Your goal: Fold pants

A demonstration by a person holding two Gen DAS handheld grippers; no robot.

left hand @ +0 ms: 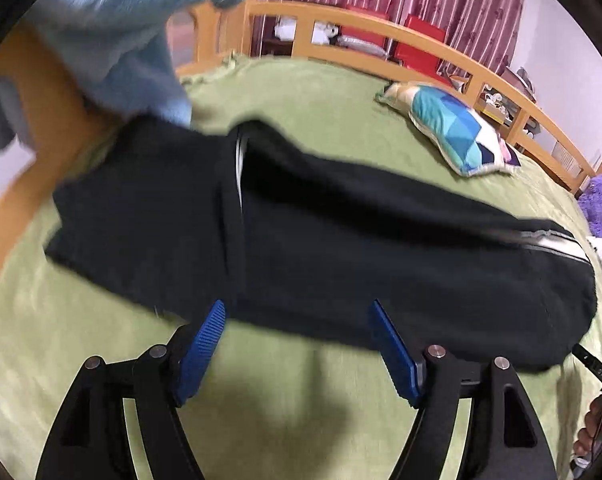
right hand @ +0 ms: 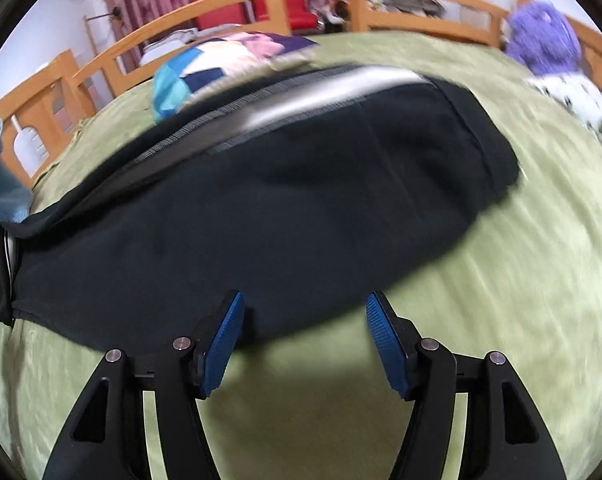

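Black pants (left hand: 321,248) with a grey-white side stripe lie folded lengthwise across the green bedspread (left hand: 301,100). They also show in the right wrist view (right hand: 261,208), with the stripe along the far edge. My left gripper (left hand: 297,312) is open and empty, its blue pads at the pants' near edge. My right gripper (right hand: 305,308) is open and empty, its fingertips at the near edge of the pants. Both views are motion-blurred.
A patchwork pillow (left hand: 453,128) lies on the bed beyond the pants. A purple plush toy (right hand: 541,36) sits at the far right. A light blue garment (left hand: 113,32) hangs at the upper left. A wooden bed rail (left hand: 381,36) runs behind.
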